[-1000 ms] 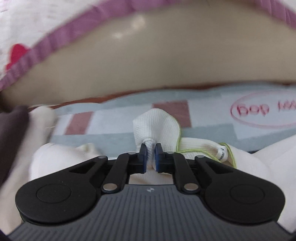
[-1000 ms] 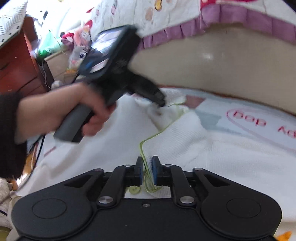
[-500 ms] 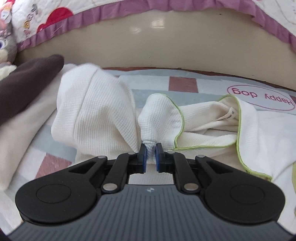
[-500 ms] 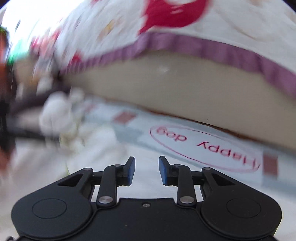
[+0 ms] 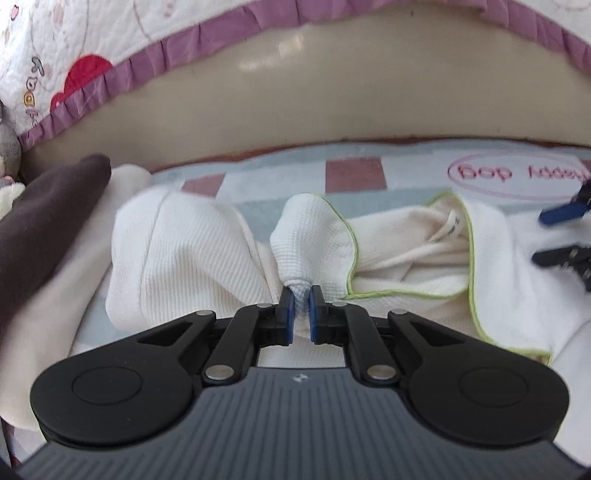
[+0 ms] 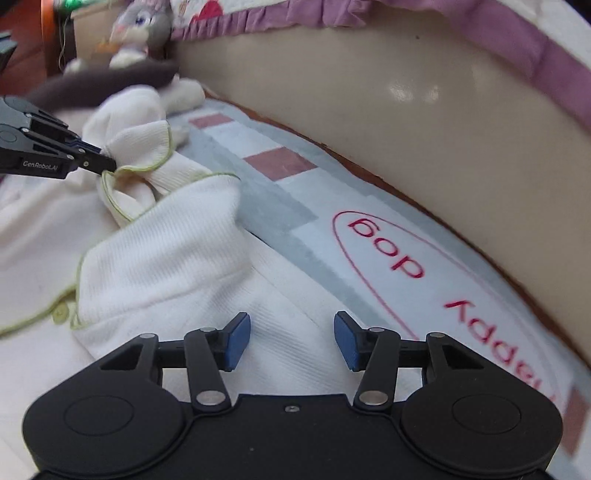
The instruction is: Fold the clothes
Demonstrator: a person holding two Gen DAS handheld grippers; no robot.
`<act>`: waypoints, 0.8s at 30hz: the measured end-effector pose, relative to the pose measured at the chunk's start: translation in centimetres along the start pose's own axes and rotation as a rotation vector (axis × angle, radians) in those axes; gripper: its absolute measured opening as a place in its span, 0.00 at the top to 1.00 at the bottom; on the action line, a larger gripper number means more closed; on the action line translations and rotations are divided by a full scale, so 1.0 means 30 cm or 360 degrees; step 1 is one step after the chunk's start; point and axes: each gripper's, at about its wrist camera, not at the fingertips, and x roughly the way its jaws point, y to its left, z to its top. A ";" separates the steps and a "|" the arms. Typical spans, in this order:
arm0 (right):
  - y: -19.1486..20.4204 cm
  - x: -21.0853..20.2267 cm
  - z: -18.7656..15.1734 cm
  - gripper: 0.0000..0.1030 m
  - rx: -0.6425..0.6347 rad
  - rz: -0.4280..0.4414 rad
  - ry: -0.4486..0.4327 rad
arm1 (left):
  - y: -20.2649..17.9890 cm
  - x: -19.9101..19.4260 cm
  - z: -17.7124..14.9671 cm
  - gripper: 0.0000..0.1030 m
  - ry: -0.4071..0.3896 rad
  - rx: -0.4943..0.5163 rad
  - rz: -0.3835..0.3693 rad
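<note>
**White garment pinched at the collar, second tool wide above it**

The white waffle-knit garment with lime-green edging (image 5: pixel 207 258) lies rumpled on a patchwork mat (image 6: pixel 280 199) printed with "Happy dog" inside a red oval; its neck opening, with a small label (image 5: pixel 448 229) inside, gapes toward the right in the left wrist view; a bunched fold of the cloth beside that opening stands up between the blue pads of the left tool (image 5: pixel 300 314), which is clamped tight on it; the right wrist view shows the same pinch from the side, the left tool (image 6: pixel 101 162) reaching in from the left edge. The right tool (image 6: pixel 291 341) hovers over the flat part of the garment, nearer the printed oval; its jaws have just been opening and stand apart with nothing between them. A dark brown cloth (image 5: pixel 40 225) lies left of the garment, over a cream one; behind the mat rises a beige bed side (image 5: pixel 295 103), topped by a quilt with a purple ruffle (image 5: pixel 155 62); a grey plush rabbit (image 6: pixel 142 26) sits by the far corner.
</note>
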 end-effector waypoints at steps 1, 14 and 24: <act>-0.011 0.005 -0.008 0.52 0.0047 0.0011 -0.0030 | -0.008 0.003 0.014 0.93 -0.0032 0.0014 0.0006; -0.295 -0.112 0.029 0.98 0.0983 -0.0260 -0.0695 | -0.167 0.106 0.438 0.93 -0.0438 0.0200 -0.0060; -0.312 -0.089 0.041 0.71 0.0932 -0.0600 -0.0346 | -0.267 0.335 0.374 0.46 -0.0139 0.0185 -0.0115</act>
